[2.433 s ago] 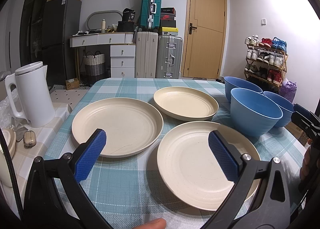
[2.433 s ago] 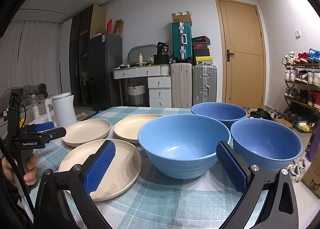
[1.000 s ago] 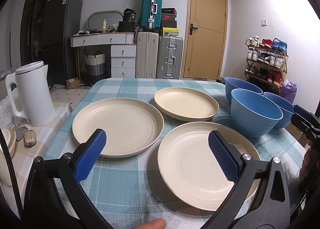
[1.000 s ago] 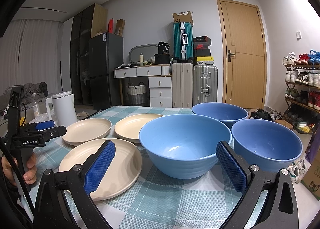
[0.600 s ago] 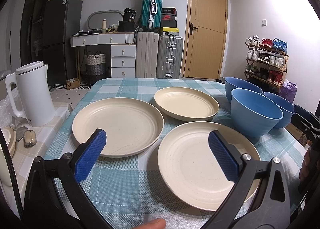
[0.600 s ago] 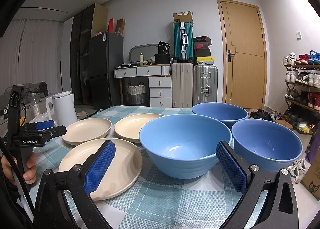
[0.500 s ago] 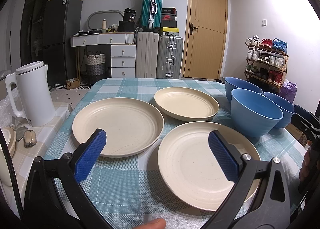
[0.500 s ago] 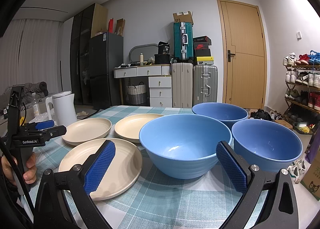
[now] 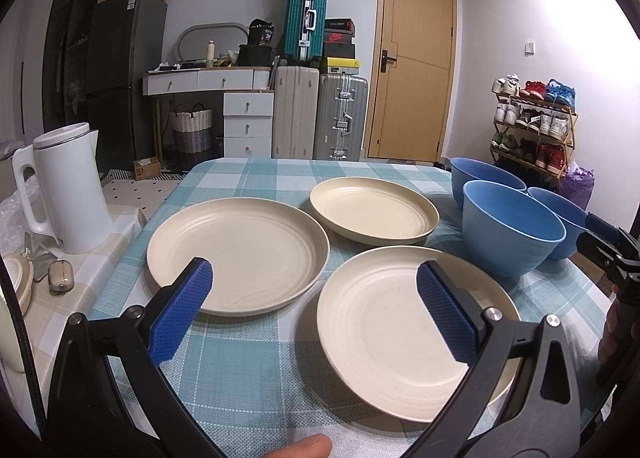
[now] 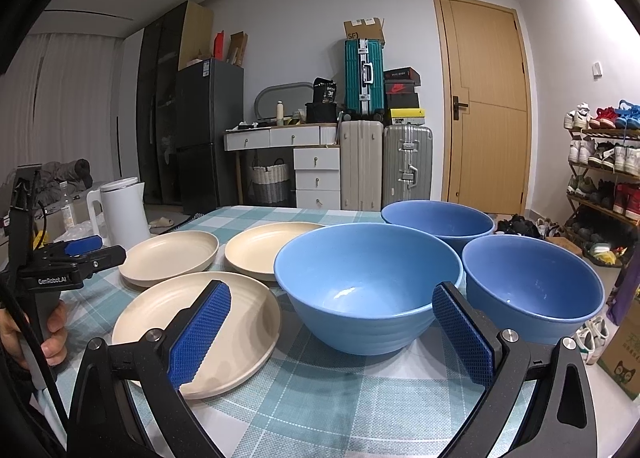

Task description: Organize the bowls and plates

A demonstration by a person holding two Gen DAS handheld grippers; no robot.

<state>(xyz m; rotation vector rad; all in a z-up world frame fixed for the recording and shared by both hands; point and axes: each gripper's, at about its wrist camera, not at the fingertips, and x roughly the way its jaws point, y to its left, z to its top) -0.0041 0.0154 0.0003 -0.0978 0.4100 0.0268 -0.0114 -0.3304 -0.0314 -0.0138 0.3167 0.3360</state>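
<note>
Both grippers poised, nothing held.
Left gripper and right gripper hung spread wide over plates and bowls.

Beyond the jaws, a wooden door stands in the pale wall, suitcases and a white drawer desk to its left, a shoe rack right.

In the left wrist view the nearest blue bowl hides part of the two bowls behind it. The right gripper is cut off by the edge there, its jaws unreadable.
</note>
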